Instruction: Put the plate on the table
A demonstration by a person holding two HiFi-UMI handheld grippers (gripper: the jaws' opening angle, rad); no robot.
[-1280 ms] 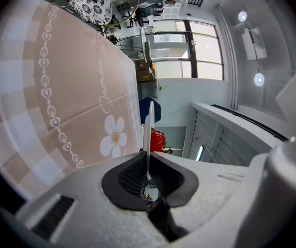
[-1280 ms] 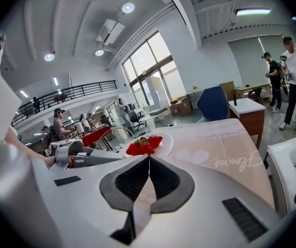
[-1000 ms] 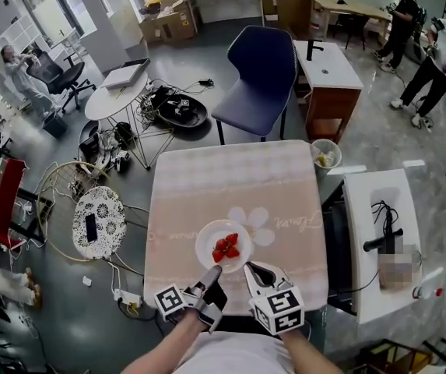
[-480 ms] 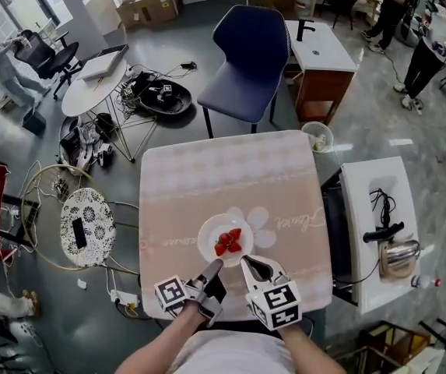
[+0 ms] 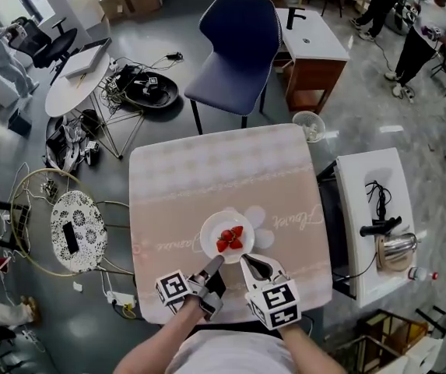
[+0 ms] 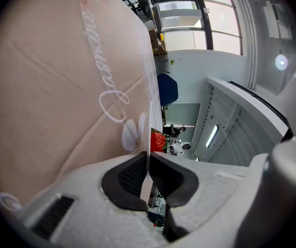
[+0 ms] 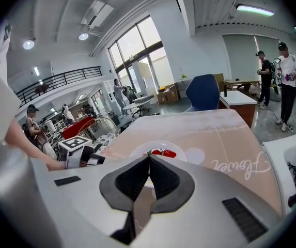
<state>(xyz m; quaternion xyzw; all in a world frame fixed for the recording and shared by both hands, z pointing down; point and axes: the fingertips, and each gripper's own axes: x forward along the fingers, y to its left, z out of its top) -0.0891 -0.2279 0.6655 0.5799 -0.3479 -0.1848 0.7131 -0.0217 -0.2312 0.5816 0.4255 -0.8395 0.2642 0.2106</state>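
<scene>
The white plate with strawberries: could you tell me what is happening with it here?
A person holds the white plate of strawberries at the cloth-covered table. The left gripper is shut on its near rim. The right gripper is shut and empty, tips close by that rim. Whether the plate already rests on the cloth is unclear.

The tablecloth (image 7: 215, 123) has a curly white word (image 7: 239, 165) on it that looks like "Flower". More curly writing (image 5: 177, 244) sits near its other side, too small to read.
</scene>
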